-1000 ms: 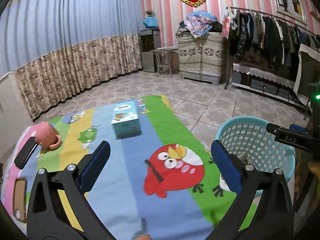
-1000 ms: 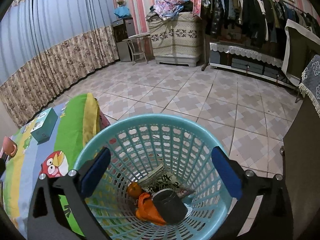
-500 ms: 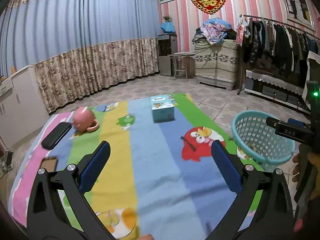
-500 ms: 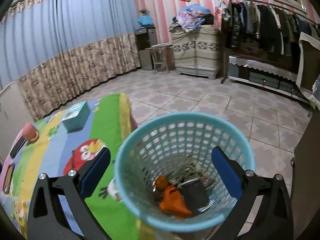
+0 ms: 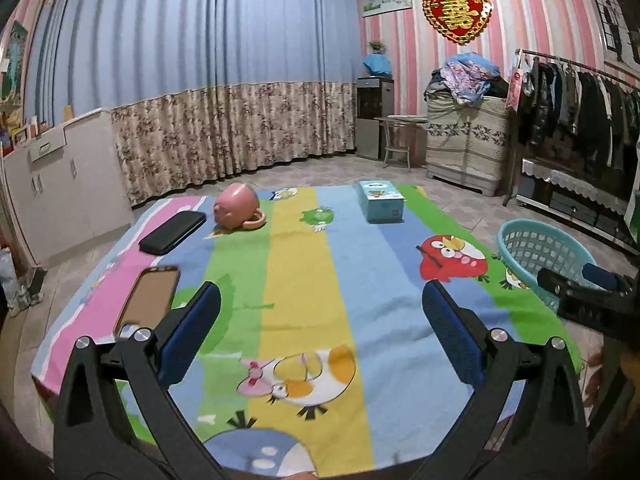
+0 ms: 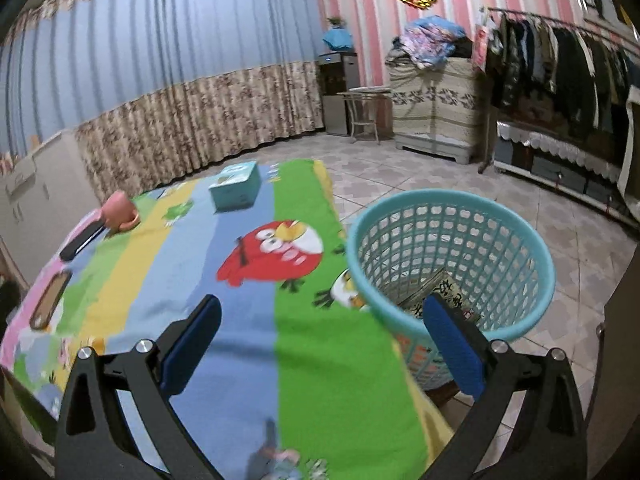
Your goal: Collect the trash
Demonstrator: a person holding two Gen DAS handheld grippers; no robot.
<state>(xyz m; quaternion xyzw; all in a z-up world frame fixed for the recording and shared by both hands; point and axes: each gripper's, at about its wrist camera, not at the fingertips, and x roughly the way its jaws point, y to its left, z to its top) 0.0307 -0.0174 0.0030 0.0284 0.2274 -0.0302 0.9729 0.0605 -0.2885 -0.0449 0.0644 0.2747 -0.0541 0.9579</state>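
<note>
Left wrist view: the left tool (image 5: pixel 320 320) hangs wide and empty over the cartoon-bird cloth on the surface (image 5: pixel 304 264), the turquoise basket (image 5: pixel 540 248) off its right edge. Right wrist view: the right tool (image 6: pixel 320 328) gapes empty, and beside the surface (image 6: pixel 328 360) the basket (image 6: pixel 452 264) holds printed paper trash (image 6: pixel 444 292), its lettering unreadable.

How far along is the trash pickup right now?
Some trash already lies in the teal basket. Nothing is in hand: left gripper and right gripper are open and empty. On the cloth only a pink mug, tissue box and phones show.
</note>
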